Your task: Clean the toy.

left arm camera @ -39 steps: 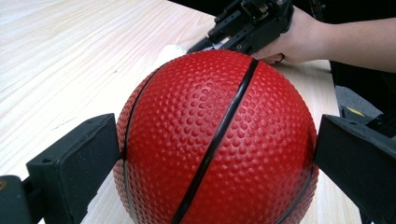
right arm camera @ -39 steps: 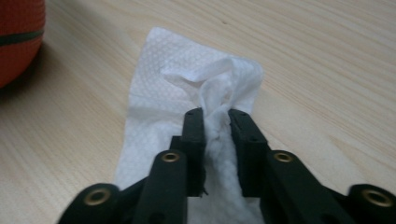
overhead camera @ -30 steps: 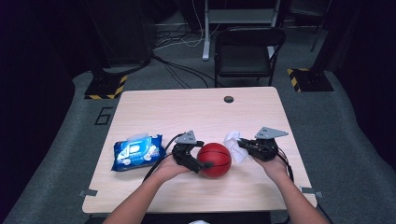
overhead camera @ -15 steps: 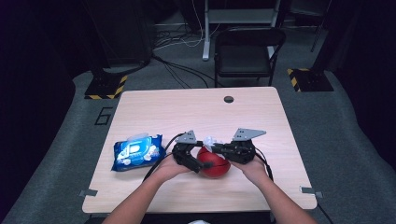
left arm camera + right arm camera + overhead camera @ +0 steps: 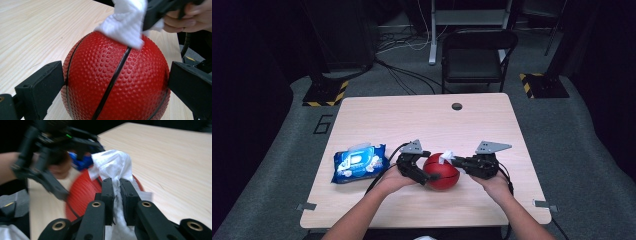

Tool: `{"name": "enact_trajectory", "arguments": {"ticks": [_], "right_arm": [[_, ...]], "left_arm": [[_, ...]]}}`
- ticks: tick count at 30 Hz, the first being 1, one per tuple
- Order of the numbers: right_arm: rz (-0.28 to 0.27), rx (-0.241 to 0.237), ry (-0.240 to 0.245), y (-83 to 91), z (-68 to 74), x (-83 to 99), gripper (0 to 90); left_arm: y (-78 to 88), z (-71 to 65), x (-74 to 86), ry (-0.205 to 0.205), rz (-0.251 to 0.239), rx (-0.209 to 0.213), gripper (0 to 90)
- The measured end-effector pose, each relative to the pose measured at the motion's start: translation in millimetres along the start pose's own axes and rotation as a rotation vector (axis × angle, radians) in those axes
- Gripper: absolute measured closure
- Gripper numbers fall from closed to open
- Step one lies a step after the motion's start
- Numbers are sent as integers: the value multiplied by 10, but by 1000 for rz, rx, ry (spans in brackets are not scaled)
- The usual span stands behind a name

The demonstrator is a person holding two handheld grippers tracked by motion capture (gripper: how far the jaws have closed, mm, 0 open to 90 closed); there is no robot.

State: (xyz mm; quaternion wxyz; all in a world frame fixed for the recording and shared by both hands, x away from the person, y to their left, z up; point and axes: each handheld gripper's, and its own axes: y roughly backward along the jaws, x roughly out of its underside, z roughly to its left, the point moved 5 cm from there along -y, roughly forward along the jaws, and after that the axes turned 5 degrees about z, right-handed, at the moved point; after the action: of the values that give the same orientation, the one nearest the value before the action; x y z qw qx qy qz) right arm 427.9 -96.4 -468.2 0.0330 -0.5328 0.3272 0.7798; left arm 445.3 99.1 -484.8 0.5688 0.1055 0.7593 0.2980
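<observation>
A red pebbled ball (image 5: 441,172) with black seams rests on the wooden table (image 5: 422,120). My left gripper (image 5: 428,172) is shut on it, with one black pad on each side of the ball (image 5: 115,80). My right gripper (image 5: 457,161) is shut on a white wipe (image 5: 446,158). It holds the wipe against the top right of the ball. In the right gripper view the wipe (image 5: 112,165) bunches out above the closed gripper (image 5: 117,187), with the ball (image 5: 80,195) behind it. In the left gripper view the wipe (image 5: 125,22) lies on the ball's top.
A blue packet of wet wipes (image 5: 357,162) lies to the left of the left hand. A small dark round hole (image 5: 456,106) sits near the table's far edge. A black chair (image 5: 477,55) stands beyond the table, with cables on the floor.
My right gripper carried the wipe left onto the ball, then drew back a little to the right across its top. The left gripper and the ball stayed put.
</observation>
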Motion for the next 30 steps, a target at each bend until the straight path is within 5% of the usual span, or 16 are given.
{"name": "enact_trajectory", "arguments": {"ticks": [7, 17, 25, 27, 30], "right_arm": [[19, 17, -28, 69, -46, 180, 826], [26, -101, 92, 12, 355, 146, 826], [50, -50, 25, 100, 125, 344, 825], [109, -1, 1, 89, -5, 490, 825], [151, 11, -5, 45, -41, 580, 825]], "left_arm": [[-5, 3, -6, 2, -4, 0, 8], [3, 8, -2, 9, 3, 0, 8], [5, 3, -1, 5, 3, 1, 7], [12, 6, 9, 8, 0, 3, 8], [19, 11, 17, 10, -2, 2, 8]]}}
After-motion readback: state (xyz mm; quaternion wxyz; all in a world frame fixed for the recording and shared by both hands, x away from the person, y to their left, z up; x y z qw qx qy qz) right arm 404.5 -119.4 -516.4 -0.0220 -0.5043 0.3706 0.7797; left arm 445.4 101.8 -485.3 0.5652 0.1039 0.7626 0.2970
